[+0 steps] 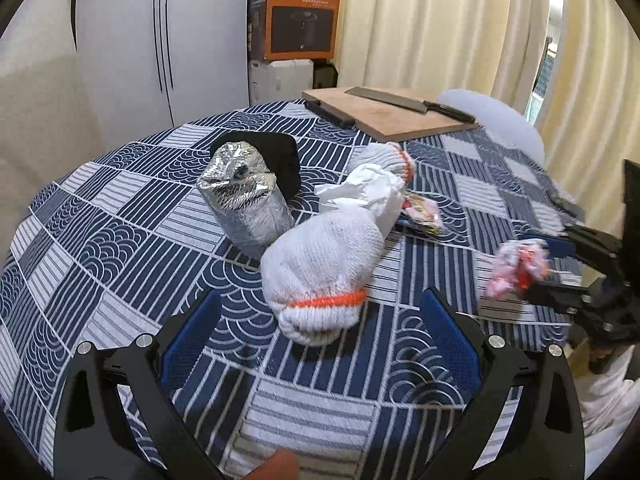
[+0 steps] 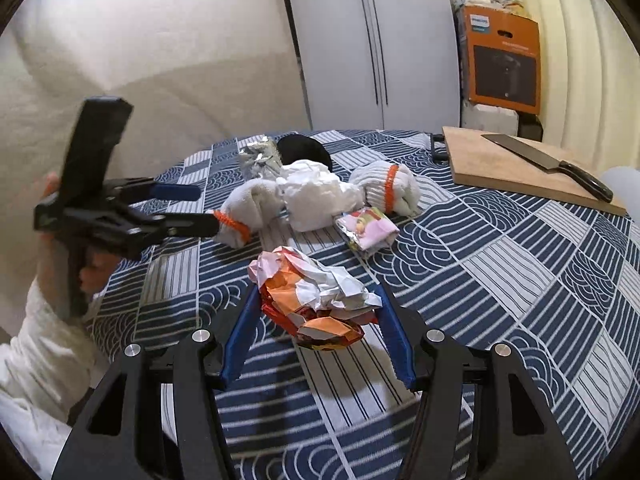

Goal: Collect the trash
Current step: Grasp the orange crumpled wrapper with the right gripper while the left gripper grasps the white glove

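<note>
- Crumpled wrapper (image 2: 316,300): a wadded snack packet, orange, white and red, carried clear of the checked tablecloth (image 2: 500,280) and on the near side of the white paper wad (image 2: 320,196), which serves as landmark throughout
- Handling, as a judgement: very light, soft and springy; the glossy film is likely slippery and will give under pressure, so a grip across the thick middle of the wad should hold better than one on a loose corner; nothing about it looks fragile
- Right gripper (image 2: 316,332): jaws about half apart and clamped on the crumpled wrapper, one blue pad (image 2: 240,340) against each flank; seen from the left wrist the same bundle (image 1: 516,268) hangs at its tips, well to the right of the paper wad (image 1: 360,196)
- Left gripper (image 1: 320,344): jaws wide apart and empty, with the cuff of the nearer white sock (image 1: 320,272) lying just ahead of them; no pad touches it
- Nearer white sock (image 2: 248,212) and farther white sock (image 2: 388,188): each touching the paper wad, one to either side
- Small pink packet (image 2: 368,230): flat on the cloth just in front of the paper wad, probably light and thin, best taken by an edge
- Foil bundle (image 1: 244,200): just behind and left of the paper wad, stiff-crinkled, easily dented
- Cutting board (image 2: 520,168) with knife (image 2: 548,166): well beyond the paper wad, not trash
</note>
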Demonstrator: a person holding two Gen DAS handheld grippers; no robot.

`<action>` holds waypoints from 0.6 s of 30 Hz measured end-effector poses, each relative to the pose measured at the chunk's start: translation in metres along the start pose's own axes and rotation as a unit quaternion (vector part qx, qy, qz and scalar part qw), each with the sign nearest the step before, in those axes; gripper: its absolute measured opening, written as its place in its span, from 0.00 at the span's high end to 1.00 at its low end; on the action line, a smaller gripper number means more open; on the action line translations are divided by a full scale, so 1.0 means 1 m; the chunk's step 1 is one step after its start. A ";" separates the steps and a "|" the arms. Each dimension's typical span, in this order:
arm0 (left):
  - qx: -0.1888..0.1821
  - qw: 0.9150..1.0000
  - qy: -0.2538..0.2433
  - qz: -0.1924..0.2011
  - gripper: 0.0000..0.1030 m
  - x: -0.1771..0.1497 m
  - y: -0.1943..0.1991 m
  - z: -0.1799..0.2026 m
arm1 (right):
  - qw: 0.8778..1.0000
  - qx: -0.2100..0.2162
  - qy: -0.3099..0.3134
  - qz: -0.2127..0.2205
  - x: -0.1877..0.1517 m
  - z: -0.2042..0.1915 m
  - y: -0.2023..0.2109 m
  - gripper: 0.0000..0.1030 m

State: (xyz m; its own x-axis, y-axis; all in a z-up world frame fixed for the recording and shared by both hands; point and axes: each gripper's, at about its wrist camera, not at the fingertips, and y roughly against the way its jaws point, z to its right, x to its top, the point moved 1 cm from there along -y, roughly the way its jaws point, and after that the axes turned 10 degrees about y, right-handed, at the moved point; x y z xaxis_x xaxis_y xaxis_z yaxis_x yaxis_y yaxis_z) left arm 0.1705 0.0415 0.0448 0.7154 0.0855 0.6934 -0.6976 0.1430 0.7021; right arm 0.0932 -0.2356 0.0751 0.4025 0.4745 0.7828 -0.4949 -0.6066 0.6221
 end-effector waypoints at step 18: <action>0.021 0.999 -0.010 -0.035 0.52 0.007 -0.027 0.002 | 0.999 -0.023 -0.021 -0.007 -0.016 0.024 0.012 0.47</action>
State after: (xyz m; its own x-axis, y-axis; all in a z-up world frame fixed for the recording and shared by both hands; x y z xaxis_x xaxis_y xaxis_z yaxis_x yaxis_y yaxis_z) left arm 0.1946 0.0366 0.0312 0.7624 0.0570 0.6445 -0.6466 0.1060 0.7555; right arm 0.0995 -0.2652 0.0699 0.4414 0.4540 0.7740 -0.5234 -0.5703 0.6331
